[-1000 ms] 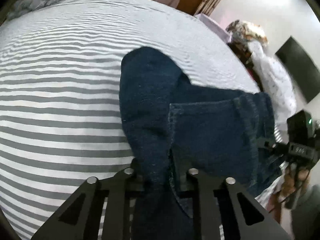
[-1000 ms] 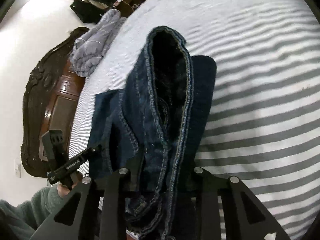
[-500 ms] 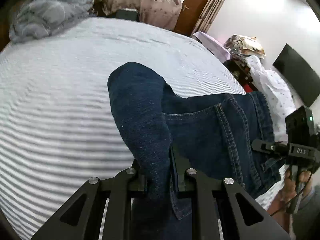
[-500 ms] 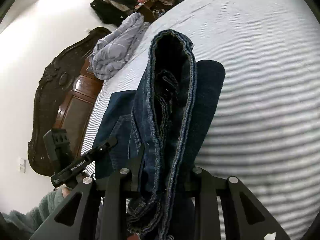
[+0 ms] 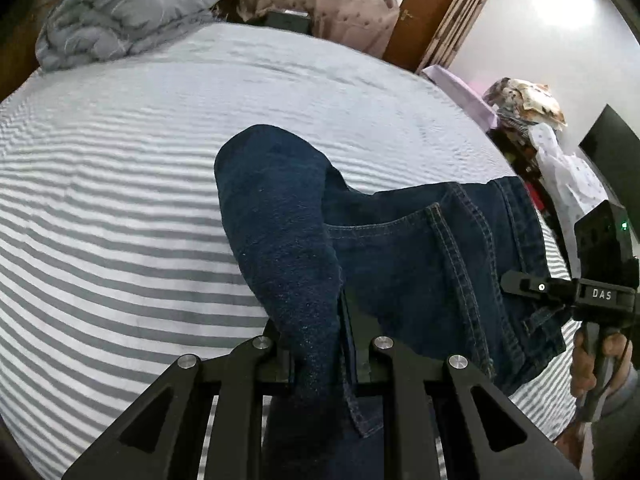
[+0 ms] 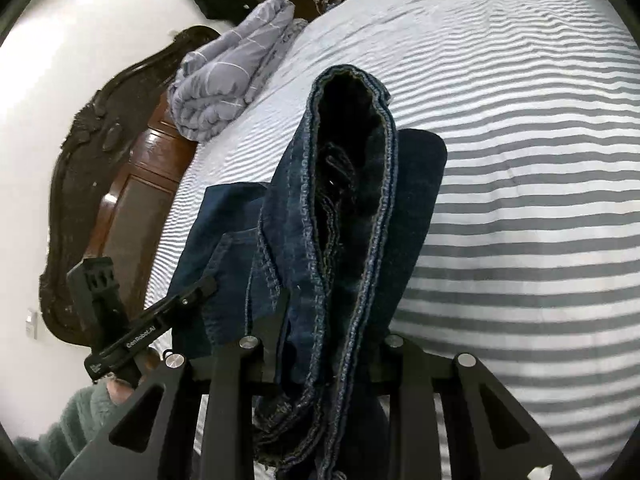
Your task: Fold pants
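Observation:
Dark blue denim pants [image 5: 392, 264] hang folded over a grey-and-white striped bed [image 5: 120, 200]. My left gripper [image 5: 320, 344] is shut on a thick fold of the pants at one end. My right gripper [image 6: 324, 340] is shut on the bunched waistband end of the pants [image 6: 352, 184], whose opening gapes toward the camera. The right gripper also shows at the right edge of the left wrist view [image 5: 532, 288], and the left gripper shows at the lower left of the right wrist view [image 6: 160, 320]. Both ends are held above the bed.
A rolled grey blanket [image 5: 120, 20] lies at the bed's head, by the dark wooden headboard [image 6: 100, 184]. A door [image 5: 424, 12], a black screen [image 5: 612, 152] and piled clothes [image 5: 524, 100] stand beyond the bed's far side.
Both grippers have risen with the pants, lifting the cloth higher off the bed and tilting the views toward the room. Both grips hold unchanged.

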A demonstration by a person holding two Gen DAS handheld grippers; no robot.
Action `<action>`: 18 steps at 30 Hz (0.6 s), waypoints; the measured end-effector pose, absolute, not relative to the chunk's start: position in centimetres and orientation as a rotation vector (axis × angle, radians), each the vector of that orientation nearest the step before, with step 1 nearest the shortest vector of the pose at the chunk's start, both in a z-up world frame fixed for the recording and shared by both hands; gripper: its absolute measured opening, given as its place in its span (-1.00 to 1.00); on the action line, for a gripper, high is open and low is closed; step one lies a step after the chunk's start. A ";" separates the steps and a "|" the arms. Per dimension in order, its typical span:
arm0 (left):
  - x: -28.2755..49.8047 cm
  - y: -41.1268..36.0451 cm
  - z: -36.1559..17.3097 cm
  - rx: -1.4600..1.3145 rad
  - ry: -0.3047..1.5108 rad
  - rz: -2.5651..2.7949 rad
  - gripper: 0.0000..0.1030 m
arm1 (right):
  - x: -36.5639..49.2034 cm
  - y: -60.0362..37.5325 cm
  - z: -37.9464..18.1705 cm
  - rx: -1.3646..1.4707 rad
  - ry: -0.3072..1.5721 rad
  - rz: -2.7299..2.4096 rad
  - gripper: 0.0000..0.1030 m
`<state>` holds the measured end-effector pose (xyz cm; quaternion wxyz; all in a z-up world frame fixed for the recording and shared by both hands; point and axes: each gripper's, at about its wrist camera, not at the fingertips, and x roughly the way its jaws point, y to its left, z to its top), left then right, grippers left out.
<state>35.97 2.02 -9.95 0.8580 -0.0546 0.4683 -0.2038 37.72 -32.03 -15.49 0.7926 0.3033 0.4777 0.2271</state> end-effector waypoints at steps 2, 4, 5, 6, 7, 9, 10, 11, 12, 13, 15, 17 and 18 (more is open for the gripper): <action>36.4 2.1 -11.7 -0.073 0.991 -0.414 -0.65 | 38.0 -32.0 -16.7 0.637 1.041 0.473 -0.50; 36.5 2.6 -13.0 -0.048 1.005 -0.404 -0.58 | 38.1 -32.2 -18.6 0.608 1.079 0.433 -0.44; 36.3 2.8 -13.5 -0.047 1.011 -0.411 -0.55 | 38.0 -32.4 -19.2 0.600 1.092 0.418 -0.31; 36.2 3.3 -14.1 -0.056 1.015 -0.414 -0.45 | 37.8 -32.8 -19.9 0.596 1.099 0.395 -0.26; 36.1 3.4 -14.4 -0.060 1.015 -0.416 -0.40 | 37.5 -32.9 -20.3 0.591 1.104 0.376 -0.21; 36.0 3.7 -14.4 -0.051 1.010 -0.418 -0.33 | 36.7 -32.8 -20.4 0.549 1.097 0.365 -0.13; 35.8 3.8 -14.2 -0.048 1.010 -0.416 -0.31 | 36.4 -32.6 -20.0 0.529 1.092 0.351 -0.09; 35.6 4.0 -14.0 -0.051 1.008 -0.420 -0.31 | 35.6 -32.8 -19.7 0.520 1.092 0.337 -0.09; 35.3 4.2 -13.7 -0.051 1.004 -0.423 -0.30 | 35.2 -33.0 -19.6 0.517 1.093 0.328 -0.08; 35.0 4.4 -13.5 -0.051 1.002 -0.421 -0.28 | 34.6 -33.3 -19.3 0.508 1.096 0.303 0.01; 34.0 4.7 -12.7 -0.037 0.990 -0.401 -0.28 | 33.2 -33.5 -18.3 0.475 1.085 0.273 0.02; 32.7 5.4 -11.5 -0.012 0.936 -0.373 -0.28 | 32.1 -33.3 -16.6 0.425 1.051 0.211 -0.01; 31.7 5.7 -10.7 -0.020 0.896 -0.381 -0.28 | 31.9 -33.1 -15.9 0.395 1.032 0.187 -0.01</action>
